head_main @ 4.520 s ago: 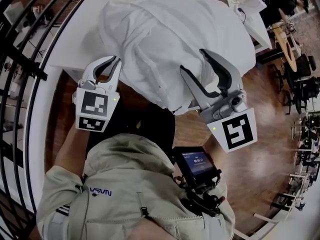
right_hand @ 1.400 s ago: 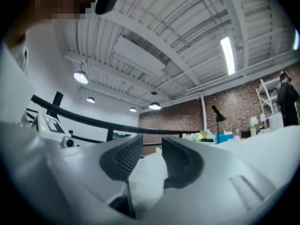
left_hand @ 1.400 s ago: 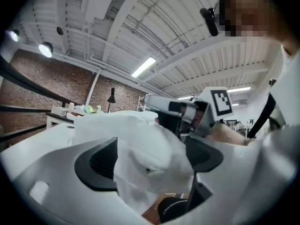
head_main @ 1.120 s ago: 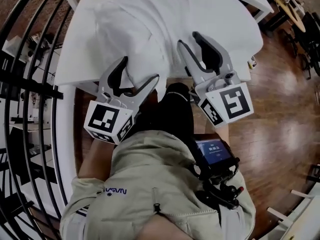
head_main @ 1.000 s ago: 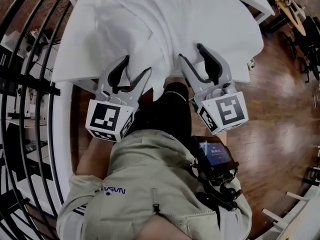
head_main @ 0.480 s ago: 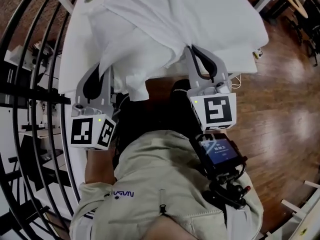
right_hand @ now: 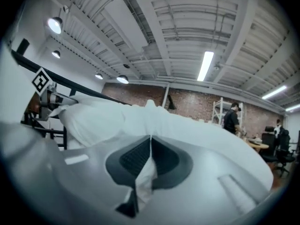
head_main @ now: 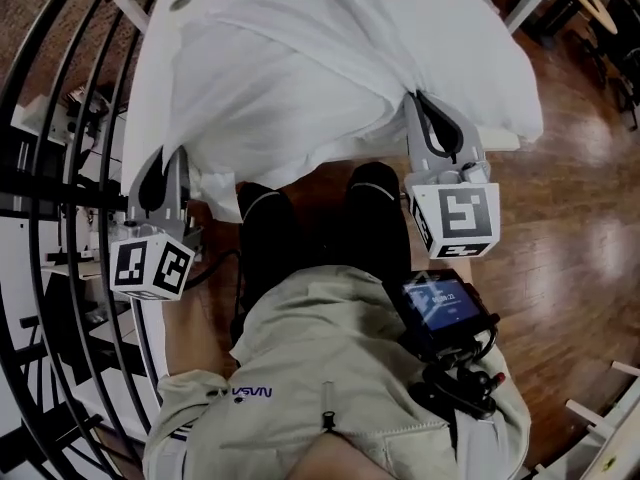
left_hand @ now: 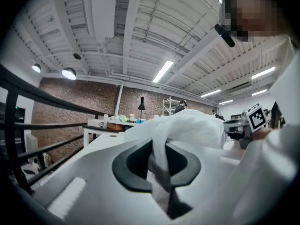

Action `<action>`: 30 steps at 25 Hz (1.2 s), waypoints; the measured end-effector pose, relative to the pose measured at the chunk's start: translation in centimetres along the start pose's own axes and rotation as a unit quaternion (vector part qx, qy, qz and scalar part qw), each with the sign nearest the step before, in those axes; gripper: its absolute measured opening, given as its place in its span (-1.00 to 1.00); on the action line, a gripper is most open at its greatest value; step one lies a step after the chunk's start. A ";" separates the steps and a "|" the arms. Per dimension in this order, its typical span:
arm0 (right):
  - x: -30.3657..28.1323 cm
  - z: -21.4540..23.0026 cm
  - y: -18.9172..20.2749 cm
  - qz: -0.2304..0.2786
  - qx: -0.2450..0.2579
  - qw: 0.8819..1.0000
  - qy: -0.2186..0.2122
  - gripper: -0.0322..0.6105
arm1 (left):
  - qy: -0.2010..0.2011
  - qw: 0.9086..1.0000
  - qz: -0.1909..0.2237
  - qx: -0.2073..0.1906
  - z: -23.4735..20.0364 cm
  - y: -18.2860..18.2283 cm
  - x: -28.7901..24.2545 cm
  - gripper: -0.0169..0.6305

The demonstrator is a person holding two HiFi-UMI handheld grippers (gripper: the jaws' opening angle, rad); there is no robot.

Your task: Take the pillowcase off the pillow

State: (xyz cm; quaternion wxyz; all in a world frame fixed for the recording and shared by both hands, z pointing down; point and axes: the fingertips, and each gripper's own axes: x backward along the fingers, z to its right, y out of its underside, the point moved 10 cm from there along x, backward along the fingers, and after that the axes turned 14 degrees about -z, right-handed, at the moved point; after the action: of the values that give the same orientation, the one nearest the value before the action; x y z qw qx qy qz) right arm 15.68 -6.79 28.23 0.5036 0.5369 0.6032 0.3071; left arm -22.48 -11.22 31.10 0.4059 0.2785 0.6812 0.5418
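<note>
The white pillowcase [head_main: 330,68] lies bulging over the pillow on the white table [head_main: 165,28]; the pillow itself is hidden inside it. My left gripper [head_main: 163,168] has just closed on the near left edge of the cloth. In the left gripper view the fabric [left_hand: 187,125] runs down between the pressed pads of that gripper [left_hand: 158,165]. My right gripper [head_main: 425,108] is shut on the near right edge. The right gripper view shows a fold of cloth [right_hand: 143,182] pinched in the right gripper [right_hand: 150,146]. Between the two grippers the edge is stretched wide.
A black curved railing [head_main: 60,168] runs along the left. The person's dark legs [head_main: 300,238] stand against the table's near edge, with a screen device [head_main: 440,308] at the waist. Wooden floor [head_main: 570,218] lies to the right.
Both grippers went from open to shut on the pillowcase's near edge. They then moved apart, the left far to the left and the right a little right, spreading the cloth.
</note>
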 end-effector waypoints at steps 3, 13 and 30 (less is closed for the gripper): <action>0.3 0.4 0.3 -0.001 0.006 0.995 -0.098 -0.85 | 0.058 0.998 -0.010 0.012 1.0 0.6 -0.2 -0.71; 2.2 3.0 -6.6 0.115 0.051 0.982 -0.140 -0.71 | 0.105 0.992 0.015 -0.062 0.0 -8.3 0.4 -0.01; 0.6 2.2 -4.9 -0.037 0.022 0.980 -0.193 -0.89 | 0.230 0.968 -0.101 0.019 -0.5 -6.6 -7.9 -0.45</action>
State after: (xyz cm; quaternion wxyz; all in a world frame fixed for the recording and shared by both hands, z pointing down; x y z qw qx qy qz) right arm 16.16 -7.74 22.92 0.6096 0.5742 0.5208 0.1656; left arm -18.51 -19.64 26.73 0.2854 0.0838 0.7913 0.5342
